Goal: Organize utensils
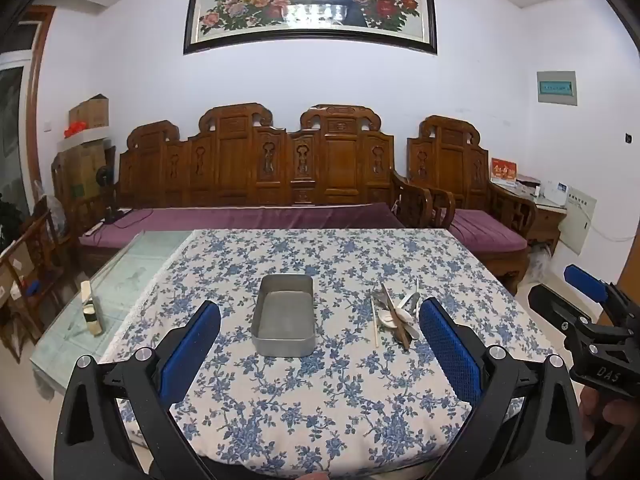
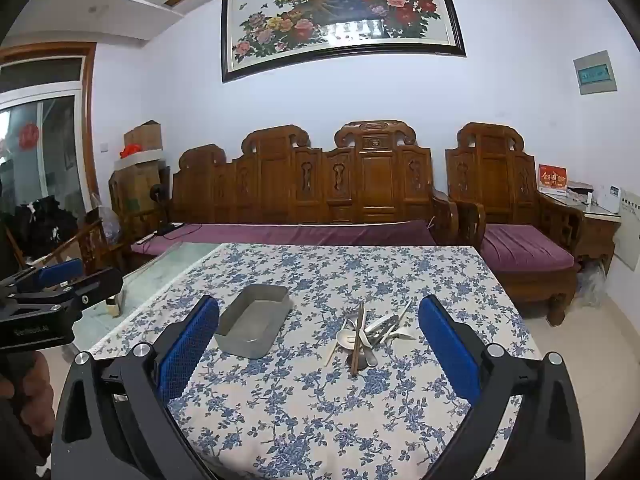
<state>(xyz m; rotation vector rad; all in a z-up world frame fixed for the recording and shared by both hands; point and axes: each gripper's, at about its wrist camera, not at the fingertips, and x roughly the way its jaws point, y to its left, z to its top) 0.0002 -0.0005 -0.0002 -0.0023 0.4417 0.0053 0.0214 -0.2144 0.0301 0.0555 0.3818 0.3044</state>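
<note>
We have both claws up above the near edge of the table, nothing in either. Left gripper [image 1: 320, 324] spread wide, blue pads [image 1: 192, 344] far apart. Right gripper [image 2: 320, 320] likewise spread wide, pads [image 2: 448, 348] clear of everything.

Surface: table covered by a white tablecloth [image 1: 320, 412] with blue floral print. The cloth stops short on the left, where we see a bare strip of pale green glass tabletop [image 1: 132, 276]. A small gold-and-cream box [image 1: 91, 309] stands upright on that strip.

Task items: metal tray [image 1: 285, 316], rectangular with rounded corners, sits mid-table with nothing in it. Just to its right, apart from it, a loose pile of utensils [image 1: 394, 314] on the cloth: metal spoons, white spoons, a pair of brown chopsticks [image 2: 357, 338] crossing the heap, one pale chopstick [image 1: 375, 326] on the tray side of the pile. Exact count we cannot tell, they overlap.

Room: carved wooden bench sofa [image 1: 256, 160] with purple cushion runs behind the table, matching armchair [image 1: 468, 184] to its right. A framed peacock-and-peony picture [image 1: 310, 0] hangs on the white wall above. Cardboard boxes [image 1: 90, 112] are stacked in the left corner, a side table [image 1: 536, 208] with clutter in the right corner, and a glass door [image 2: 40, 152] at far left.
</note>
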